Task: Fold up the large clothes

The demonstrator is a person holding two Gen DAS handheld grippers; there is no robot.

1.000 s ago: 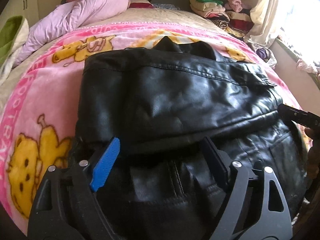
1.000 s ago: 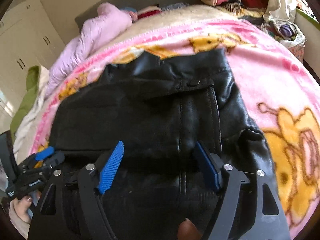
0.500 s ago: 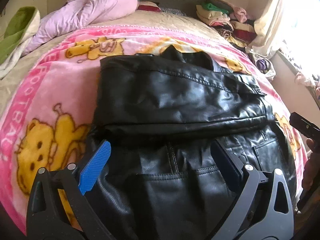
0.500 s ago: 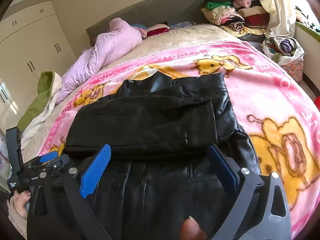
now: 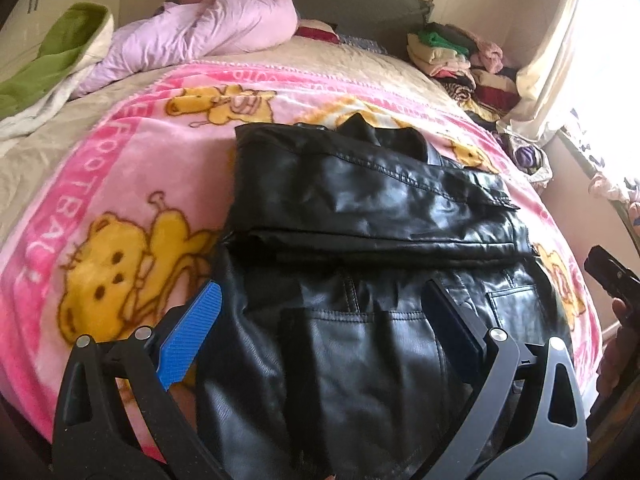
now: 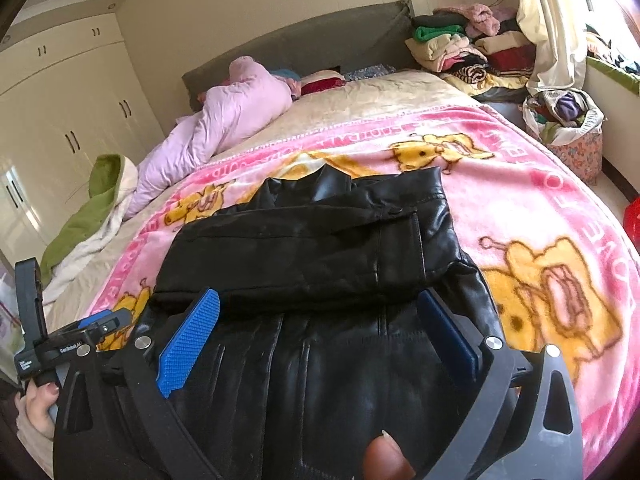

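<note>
Garment: black leather jacket (image 5: 376,240) lies on the pink blanket (image 5: 120,184), its far part doubled toward the viewer, its near part still flat.
Step in hand: judged, gripping the near hem to bring it over the doubled band (both corners should rise together, edges matched).
Left gripper (image 5: 320,320): jaws spread, holding nothing, hovering above the jacket's near-left part, aimed toward 12 o'clock.
Right gripper (image 6: 320,328): jaws likewise spread and empty, above the near-right part.
Risk: stiff leather may spring back.

Left hand-held gripper (image 5: 320,322): black frame, silver screws, blue ribbed pads (image 5: 190,338). Right hand-held gripper (image 6: 318,338) alike. Painted fingernails.
</note>
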